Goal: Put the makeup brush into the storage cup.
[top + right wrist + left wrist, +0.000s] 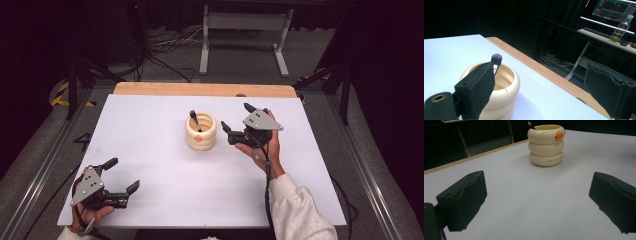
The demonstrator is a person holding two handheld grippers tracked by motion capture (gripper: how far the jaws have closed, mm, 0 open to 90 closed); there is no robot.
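Observation:
A cream ribbed holder [201,132] made of three stacked rings stands in the middle of the white table [150,150]; it has a small orange mark [559,136] on its rim. A black-tipped brush [496,59] leans inside it, its head sticking out above the rim. My right gripper [236,118] is open just to the right of the holder [504,85], nothing between its jaws. My left gripper [121,175] is open near the table's front left corner, well away from the holder [546,145].
A wooden strip [205,89] runs along the table's far edge. Beyond it stand a metal stand [245,35] and loose cables on the floor. In the right gripper view a desk carries a bottle [621,29] and a monitor [614,7].

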